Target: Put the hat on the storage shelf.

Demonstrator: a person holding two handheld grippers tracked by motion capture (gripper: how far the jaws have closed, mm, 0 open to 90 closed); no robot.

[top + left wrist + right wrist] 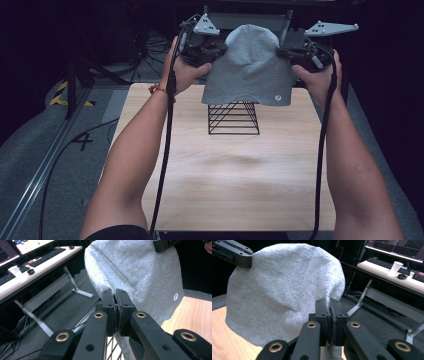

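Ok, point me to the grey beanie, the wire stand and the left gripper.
grey beanie [248,62], high view, middle of the fabric.
wire stand [233,119], high view, its black wire front.
left gripper [115,302], left gripper view, between its jaw tips shut on the beanie's edge.

Both forearms reach forward from the bottom of the high view, spread apart and roughly level. The left hand [187,70] wraps the left gripper [216,51], a band at its wrist; the right hand [317,77] wraps the right gripper [284,52]. Each gripper's black jaws are pressed together on a fold of the grey beanie [248,67], one at either side, cables trailing back along the arms
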